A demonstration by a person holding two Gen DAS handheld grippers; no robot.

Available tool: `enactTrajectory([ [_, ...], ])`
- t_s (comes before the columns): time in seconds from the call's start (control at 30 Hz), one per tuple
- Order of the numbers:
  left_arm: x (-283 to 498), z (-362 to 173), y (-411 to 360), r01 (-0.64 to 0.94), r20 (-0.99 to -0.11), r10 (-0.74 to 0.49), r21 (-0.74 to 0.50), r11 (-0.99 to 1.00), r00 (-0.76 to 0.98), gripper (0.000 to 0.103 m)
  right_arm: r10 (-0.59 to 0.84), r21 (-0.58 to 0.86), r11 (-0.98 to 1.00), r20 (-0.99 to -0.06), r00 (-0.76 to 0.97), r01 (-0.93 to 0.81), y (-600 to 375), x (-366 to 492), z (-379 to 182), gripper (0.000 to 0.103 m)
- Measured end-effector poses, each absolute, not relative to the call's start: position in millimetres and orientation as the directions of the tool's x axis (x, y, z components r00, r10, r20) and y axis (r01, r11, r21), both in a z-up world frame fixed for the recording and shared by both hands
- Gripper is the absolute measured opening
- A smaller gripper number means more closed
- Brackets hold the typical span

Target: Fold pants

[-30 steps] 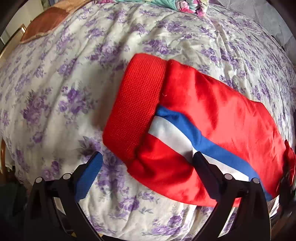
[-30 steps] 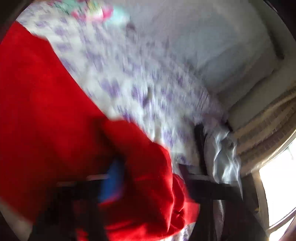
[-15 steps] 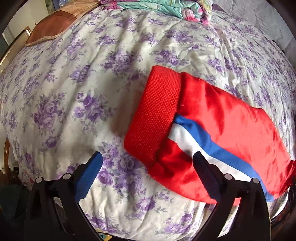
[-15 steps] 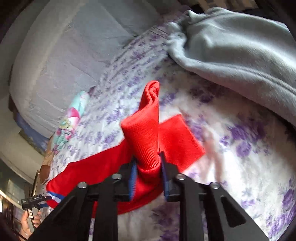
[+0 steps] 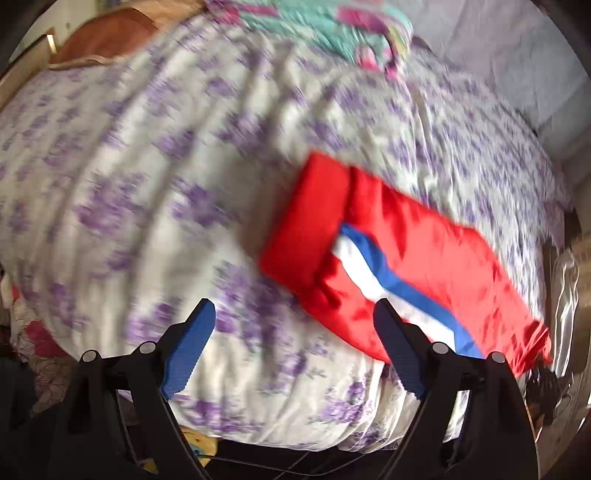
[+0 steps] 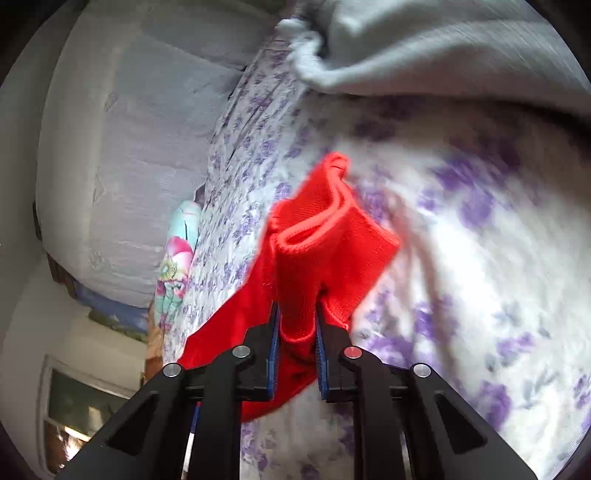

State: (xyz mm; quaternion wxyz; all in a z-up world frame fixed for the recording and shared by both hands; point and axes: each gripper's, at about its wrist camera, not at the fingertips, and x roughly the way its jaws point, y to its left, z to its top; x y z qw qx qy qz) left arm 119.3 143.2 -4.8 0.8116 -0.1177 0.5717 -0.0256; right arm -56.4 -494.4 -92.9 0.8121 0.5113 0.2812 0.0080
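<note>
Red pants with a blue and white side stripe lie on the flowered bedspread, their ribbed cuff end toward the left. My left gripper hangs above the bed just left of that end; its jaws are closing with only bedspread below them, and the right finger overlaps the stripe's edge in the picture. In the right wrist view my right gripper is shut on the pants' red ribbed band, which stands up bunched between the blue pads and is lifted off the bed.
A grey blanket lies across the bed's far side in the right wrist view. A turquoise flowered cloth and a brown pillow sit at the bed's far end. A pale padded headboard borders the bed.
My left gripper has drawn back and up from the pants, which now look smaller and further right. My right gripper has swung round and lifted the red ribbed band off the bed.
</note>
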Motion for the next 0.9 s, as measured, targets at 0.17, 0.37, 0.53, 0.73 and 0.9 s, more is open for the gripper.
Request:
enactTrajectory([
  [0.17, 138, -36, 120, -0.091, -0.939, -0.181, -0.216, 0.972, 0.294, 0.050, 0.287, 0.806, 0.524, -0.471, 0.834, 0.275, -485, -54, -85, 0.026],
  [0.37, 149, -21, 137, -0.156, -0.912, -0.159, -0.232, 0.960, 0.377, 0.020, 0.296, 0.783, 0.561, -0.492, 0.819, 0.268, -486, -47, -76, 0.030],
  [0.53, 145, -15, 153, -0.166, -0.920, -0.072, -0.146, 0.975, 0.385, 0.028, 0.305, 0.757, 0.593, -0.528, 0.793, 0.275, -489, -57, -77, 0.031],
  [0.73, 129, -21, 122, -0.044, -0.930, -0.100, -0.123, 0.991, 0.354, 0.073, 0.177, 0.687, 0.657, -0.541, 0.822, 0.311, -495, -71, -52, 0.060],
  [0.9, 124, -20, 96, 0.025, -0.930, -0.089, -0.086, 0.996, 0.356, 0.075, 0.105, 0.569, 0.751, -0.603, 0.791, 0.334, -487, -48, -36, 0.058],
])
